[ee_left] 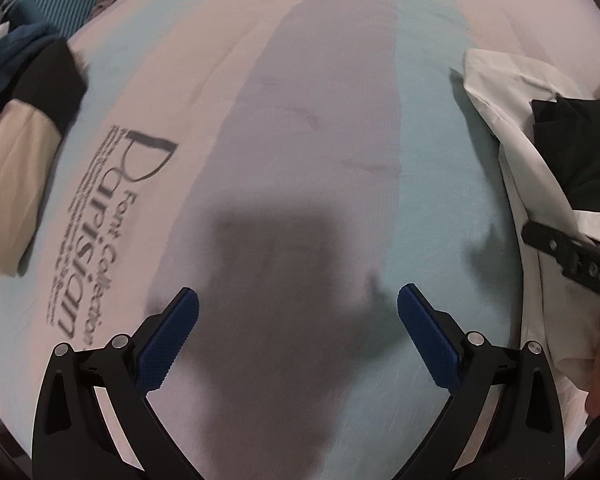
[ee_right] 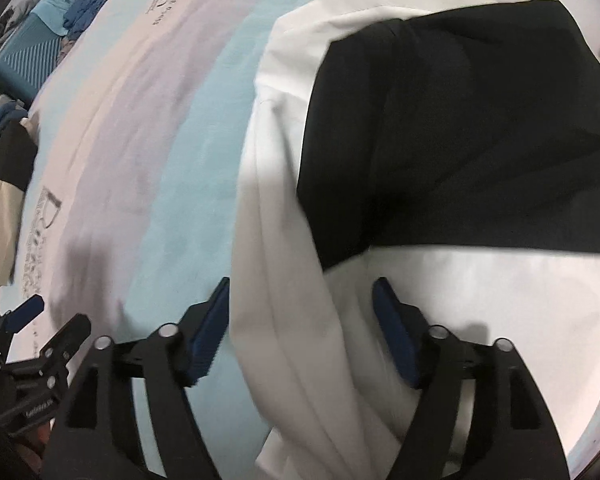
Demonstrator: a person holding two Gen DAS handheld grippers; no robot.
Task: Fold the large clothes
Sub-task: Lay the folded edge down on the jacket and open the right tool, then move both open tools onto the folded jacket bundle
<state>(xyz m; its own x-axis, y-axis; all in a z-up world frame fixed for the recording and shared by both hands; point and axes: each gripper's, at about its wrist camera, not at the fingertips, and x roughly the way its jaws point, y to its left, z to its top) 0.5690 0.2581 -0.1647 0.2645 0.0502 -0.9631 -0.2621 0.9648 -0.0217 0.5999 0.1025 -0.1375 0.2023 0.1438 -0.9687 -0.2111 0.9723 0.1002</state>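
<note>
left gripper (ee_left: 298, 312) is hovering wide open over the striped bedsheet (ee_left: 300, 80); right gripper (ee_right: 300, 312) is sitting wide around the white garment (ee_right: 284, 300), not clamping it

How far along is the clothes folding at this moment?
Done, apparently: a beige and black bundle lies folded at the bed's left. In hand: nothing gripped; the open right gripper straddles the white garment under the black garment. Left: both. The left gripper is open over bare bedsheet.
</note>
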